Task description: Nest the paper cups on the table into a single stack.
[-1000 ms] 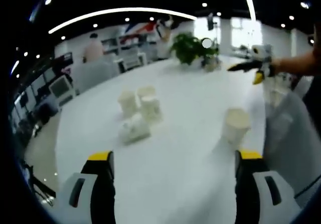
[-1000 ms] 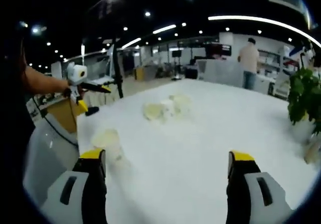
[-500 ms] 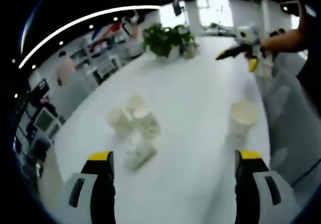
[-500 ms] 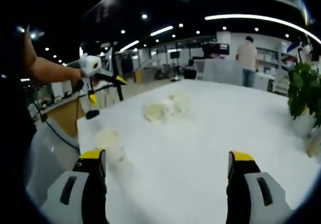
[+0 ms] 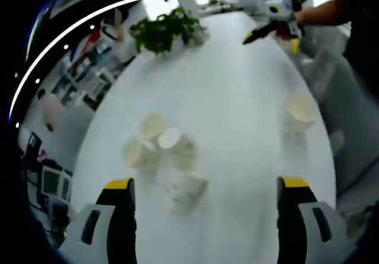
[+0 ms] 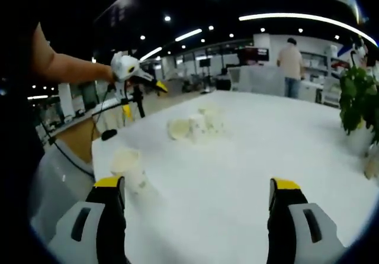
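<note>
Above the white table [image 5: 237, 98], both grippers hang wide and empty, the left gripper [image 5: 204, 222] overlooking the clustered paper cups [image 5: 163, 151], presumably choosing one to grasp.

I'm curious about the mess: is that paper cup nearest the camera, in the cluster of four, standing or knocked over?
Knocked over. In the left gripper view the paper cup lies on its side on the white table.

Matt paper cups [image 5: 172, 148] on smooth, glossy white table [image 5: 237, 98]
</note>
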The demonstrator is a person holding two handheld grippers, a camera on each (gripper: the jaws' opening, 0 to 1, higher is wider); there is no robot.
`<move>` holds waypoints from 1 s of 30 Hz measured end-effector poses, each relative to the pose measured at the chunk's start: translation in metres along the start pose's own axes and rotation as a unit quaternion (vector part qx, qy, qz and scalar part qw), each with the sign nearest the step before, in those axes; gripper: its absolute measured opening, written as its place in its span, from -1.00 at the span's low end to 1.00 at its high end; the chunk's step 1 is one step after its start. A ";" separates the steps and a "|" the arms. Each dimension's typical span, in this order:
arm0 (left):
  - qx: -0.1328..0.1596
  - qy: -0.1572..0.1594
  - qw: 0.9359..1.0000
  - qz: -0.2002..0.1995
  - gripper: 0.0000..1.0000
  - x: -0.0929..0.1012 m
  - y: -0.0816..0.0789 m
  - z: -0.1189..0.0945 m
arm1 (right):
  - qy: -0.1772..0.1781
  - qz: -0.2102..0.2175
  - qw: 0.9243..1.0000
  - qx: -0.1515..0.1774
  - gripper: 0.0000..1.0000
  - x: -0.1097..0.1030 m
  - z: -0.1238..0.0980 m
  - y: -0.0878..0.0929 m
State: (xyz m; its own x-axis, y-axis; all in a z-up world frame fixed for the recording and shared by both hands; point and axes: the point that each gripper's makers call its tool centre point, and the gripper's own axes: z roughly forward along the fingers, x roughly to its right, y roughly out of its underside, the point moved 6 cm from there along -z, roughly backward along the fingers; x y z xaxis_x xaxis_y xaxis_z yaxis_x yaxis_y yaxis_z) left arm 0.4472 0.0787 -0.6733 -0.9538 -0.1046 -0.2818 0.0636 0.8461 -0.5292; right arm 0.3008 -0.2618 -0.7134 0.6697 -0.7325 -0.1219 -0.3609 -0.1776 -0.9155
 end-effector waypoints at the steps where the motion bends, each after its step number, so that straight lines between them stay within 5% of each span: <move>1: -0.003 0.003 1.000 0.007 0.97 -0.003 -0.001 0.002 | 0.001 0.000 1.000 0.000 1.00 0.001 0.000 0.000; 10: -0.058 0.038 0.995 0.071 0.90 -0.030 0.002 0.028 | -0.001 -0.035 0.999 -0.019 1.00 0.003 -0.003 0.006; 17: -0.067 0.052 0.993 0.080 0.89 -0.045 0.000 0.037 | -0.014 -0.060 0.998 -0.011 1.00 0.000 -0.003 0.002; 30: -0.081 0.083 0.989 0.087 0.57 -0.041 0.017 0.080 | -0.001 -0.043 0.999 -0.010 1.00 0.010 0.003 0.004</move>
State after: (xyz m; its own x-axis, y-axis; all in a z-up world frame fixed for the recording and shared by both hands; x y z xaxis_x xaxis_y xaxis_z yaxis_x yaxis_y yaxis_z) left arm 0.5109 0.0557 -0.7350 -0.9684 0.1259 -0.2152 0.1962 0.9176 -0.3458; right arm 0.3073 -0.2679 -0.7197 0.6995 -0.7132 -0.0444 -0.3155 -0.2525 -0.9147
